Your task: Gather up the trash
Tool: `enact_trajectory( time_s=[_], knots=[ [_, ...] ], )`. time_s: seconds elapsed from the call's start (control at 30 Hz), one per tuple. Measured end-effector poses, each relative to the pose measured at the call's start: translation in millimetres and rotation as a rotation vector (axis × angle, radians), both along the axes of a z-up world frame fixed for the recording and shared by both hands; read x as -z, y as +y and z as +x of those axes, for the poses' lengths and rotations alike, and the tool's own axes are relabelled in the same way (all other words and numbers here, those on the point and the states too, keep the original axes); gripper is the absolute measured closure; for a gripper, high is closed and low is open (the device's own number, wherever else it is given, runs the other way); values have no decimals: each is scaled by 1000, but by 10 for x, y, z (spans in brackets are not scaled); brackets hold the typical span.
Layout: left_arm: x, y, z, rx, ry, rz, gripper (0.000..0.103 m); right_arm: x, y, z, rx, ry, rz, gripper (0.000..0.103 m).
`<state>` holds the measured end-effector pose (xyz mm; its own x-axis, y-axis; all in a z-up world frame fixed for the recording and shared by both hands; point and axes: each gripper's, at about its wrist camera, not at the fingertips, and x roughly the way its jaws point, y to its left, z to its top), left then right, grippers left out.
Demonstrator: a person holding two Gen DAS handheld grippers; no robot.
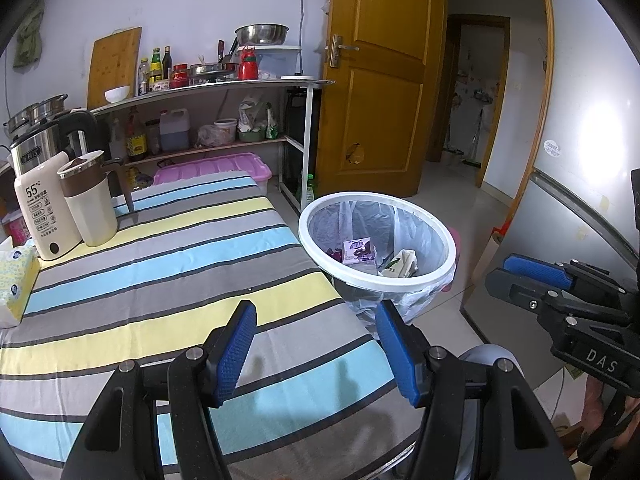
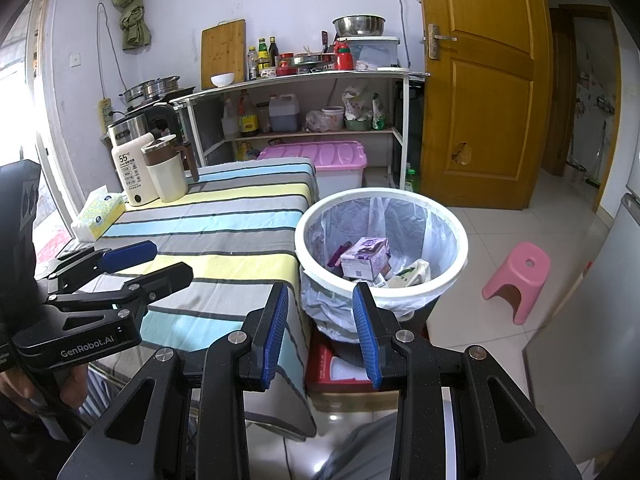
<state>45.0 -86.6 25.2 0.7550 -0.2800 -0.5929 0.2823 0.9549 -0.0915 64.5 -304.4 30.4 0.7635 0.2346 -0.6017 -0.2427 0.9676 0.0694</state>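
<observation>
Both the left gripper (image 1: 316, 344) and right gripper (image 2: 322, 332) gape empty; scan the striped tablecloth (image 1: 160, 248) before finishing (lined bin (image 2: 460, 248) apparently holds cartons)

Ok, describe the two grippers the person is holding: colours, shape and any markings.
Both are matte black plastic tools with two long fingers, silver pivot bolts and cut-out slots in the arms. The left gripper and right gripper carry blue ribbed pads on the inner faces of the fingers. White lettering on the side of the left one reads "GenRobot.AI"; the right one's side shows "DAS".
</observation>
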Motion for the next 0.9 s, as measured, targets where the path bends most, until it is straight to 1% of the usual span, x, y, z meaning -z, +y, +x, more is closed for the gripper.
enact_trajectory(
  time_s=[0.5, 0.9],
  knots=[
    [4, 18, -13, -20, 1, 14, 41, 1, 2, -3, 0, -1, 0, 68],
    [24, -51, -19, -12, -8, 27, 41, 3, 1, -4, 0, -1, 0, 68]
  ],
)
